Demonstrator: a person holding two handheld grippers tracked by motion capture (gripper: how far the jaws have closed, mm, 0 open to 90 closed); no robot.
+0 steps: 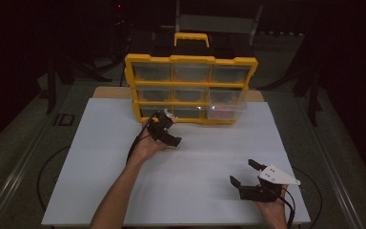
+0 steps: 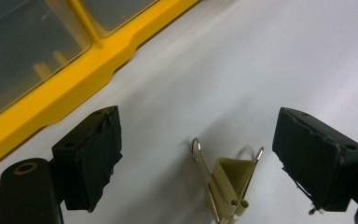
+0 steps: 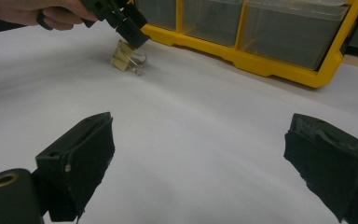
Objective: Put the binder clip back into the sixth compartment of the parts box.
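1. Step in hand: L gripper (image 1: pixel 171 138) is hovering over binder clip (image 2: pixel 227 184), jaws spread, clip lying between them untouched.
2. Clip is lying on white mat (image 1: pixel 209 157), just in front of yellow drawer organizer (image 1: pixel 190 88).
3. R gripper (image 1: pixel 244 175) is idling near mat's front edge, jaws spread, holding nothing.
4. Next move (est.): lower L gripper, centre clip body between pads, pinch; avoid wire handles.

In the left gripper view, the bottom edge cuts off the lower part of the binder clip (image 2: pixel 228 184), and we see just 1 corner of the yellow drawer cabinet (image 2: pixel 70 84). From the high view, we cannot make out what the red contents of its lower right drawer (image 1: pixel 225 110) are.
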